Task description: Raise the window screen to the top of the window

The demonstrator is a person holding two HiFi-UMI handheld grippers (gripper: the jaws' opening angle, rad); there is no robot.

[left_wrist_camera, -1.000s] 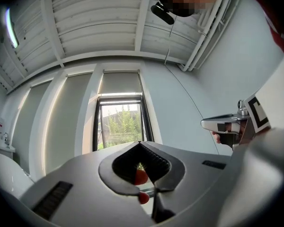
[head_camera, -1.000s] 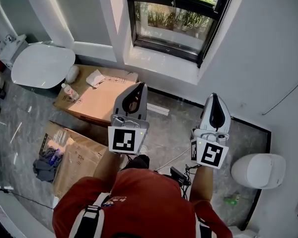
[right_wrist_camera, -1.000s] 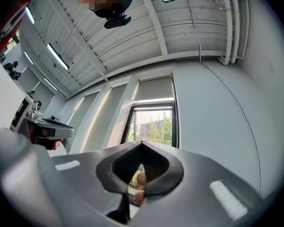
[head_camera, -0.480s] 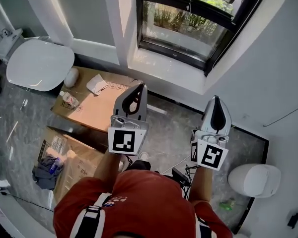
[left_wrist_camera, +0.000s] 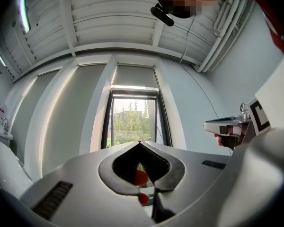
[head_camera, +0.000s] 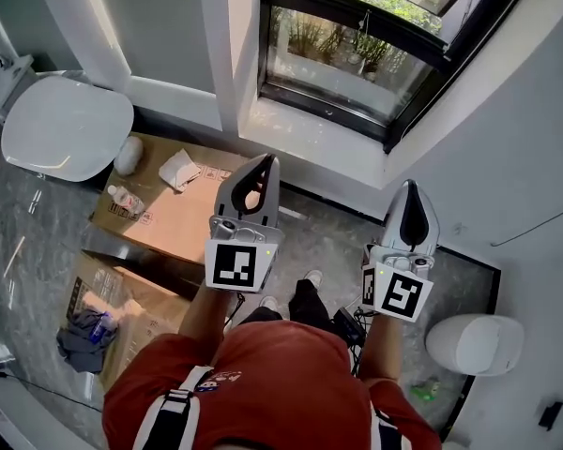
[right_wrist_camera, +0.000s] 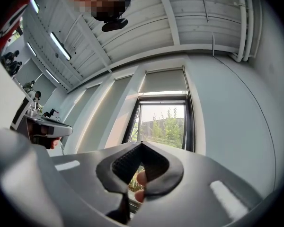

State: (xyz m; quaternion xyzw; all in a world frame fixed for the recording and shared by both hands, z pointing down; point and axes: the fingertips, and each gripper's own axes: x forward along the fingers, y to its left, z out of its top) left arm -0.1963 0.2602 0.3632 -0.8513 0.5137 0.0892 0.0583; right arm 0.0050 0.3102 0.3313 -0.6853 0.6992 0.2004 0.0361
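**A:** Head view first: where are the tongs?
**B:** The left gripper (head_camera: 264,162) and the right gripper (head_camera: 409,187) are side by side, both pointing to the far window (head_camera: 357,54), well apart from it.
**A:** Left gripper view?
**B:** Its jaws are together, with nothing between them. The window screen (left_wrist_camera: 135,76) is far ahead and covers only the top part of the window.
**A:** Right gripper view?
**B:** The jaws are also together and empty. The screen is high in the frame, far away.
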